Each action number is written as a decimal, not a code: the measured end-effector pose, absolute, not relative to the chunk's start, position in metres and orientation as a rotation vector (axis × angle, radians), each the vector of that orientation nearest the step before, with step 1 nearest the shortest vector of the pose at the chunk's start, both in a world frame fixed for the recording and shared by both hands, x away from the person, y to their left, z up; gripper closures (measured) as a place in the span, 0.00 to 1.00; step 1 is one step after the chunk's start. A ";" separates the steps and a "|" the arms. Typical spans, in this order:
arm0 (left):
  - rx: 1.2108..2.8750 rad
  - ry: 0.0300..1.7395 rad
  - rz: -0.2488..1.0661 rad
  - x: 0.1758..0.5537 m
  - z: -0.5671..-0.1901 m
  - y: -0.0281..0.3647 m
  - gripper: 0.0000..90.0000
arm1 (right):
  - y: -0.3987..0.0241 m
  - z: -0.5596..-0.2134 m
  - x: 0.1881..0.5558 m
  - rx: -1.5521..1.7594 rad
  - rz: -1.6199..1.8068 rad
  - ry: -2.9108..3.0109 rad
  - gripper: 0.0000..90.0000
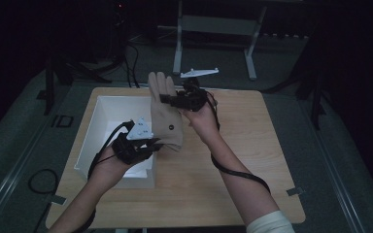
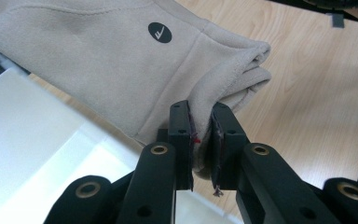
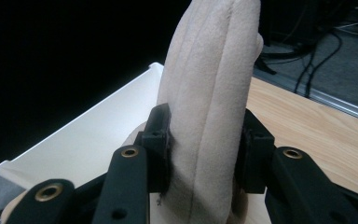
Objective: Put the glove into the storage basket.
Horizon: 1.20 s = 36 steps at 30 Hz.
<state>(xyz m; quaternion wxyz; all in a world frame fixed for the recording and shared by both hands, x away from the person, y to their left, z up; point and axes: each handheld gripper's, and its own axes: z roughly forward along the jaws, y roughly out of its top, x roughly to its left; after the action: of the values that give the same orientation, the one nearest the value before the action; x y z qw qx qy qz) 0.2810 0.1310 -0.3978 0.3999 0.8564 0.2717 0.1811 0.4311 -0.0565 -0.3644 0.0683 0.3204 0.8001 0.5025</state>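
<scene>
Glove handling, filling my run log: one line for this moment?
glove: held above table | left gripper: shut on cuff | right gripper: shut on fingers | white box: beneath

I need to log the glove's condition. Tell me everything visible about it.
The glove is beige, suede-like, with stitched seams and a round black logo patch near the cuff. It hangs stretched in the air above the table, fingers pointing away. The left gripper pinches its cuff edge; the right gripper clamps its fingers.
</scene>
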 end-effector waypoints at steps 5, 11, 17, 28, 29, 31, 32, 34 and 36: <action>2.165 0.715 0.477 0.277 -0.399 0.150 0.90 | -0.036 -0.367 0.433 0.949 1.502 2.445 0.69; 2.154 0.765 0.484 0.275 -0.406 0.169 0.90 | -0.011 -0.370 0.434 0.922 1.504 2.481 0.69; 2.145 0.821 0.494 0.268 -0.413 0.189 0.90 | 0.016 -0.373 0.435 0.894 1.509 2.526 0.69; 2.125 0.919 0.496 0.260 -0.433 0.216 0.90 | 0.057 -0.386 0.433 0.840 1.473 2.588 0.69; 2.127 0.924 0.485 0.260 -0.436 0.217 0.90 | 0.058 -0.390 0.434 0.844 1.468 2.598 0.69; 2.144 0.938 0.478 0.261 -0.443 0.216 0.90 | 0.060 -0.401 0.435 0.851 1.436 2.616 0.69; 2.149 0.945 0.466 0.262 -0.447 0.216 0.90 | 0.061 -0.405 0.434 0.849 1.420 2.625 0.69; 2.155 0.967 0.459 0.264 -0.454 0.214 0.90 | 0.061 -0.411 0.434 0.844 1.410 2.633 0.69; 2.171 0.992 0.437 0.268 -0.468 0.210 0.90 | 0.058 -0.429 0.438 0.877 1.364 2.656 0.68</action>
<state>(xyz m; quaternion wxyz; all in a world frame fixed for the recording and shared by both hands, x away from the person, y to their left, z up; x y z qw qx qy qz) 0.2685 0.2105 -0.4678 0.3502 0.8381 0.3828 0.1687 0.4379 0.0580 -0.4291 0.0149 0.2818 0.8533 0.4384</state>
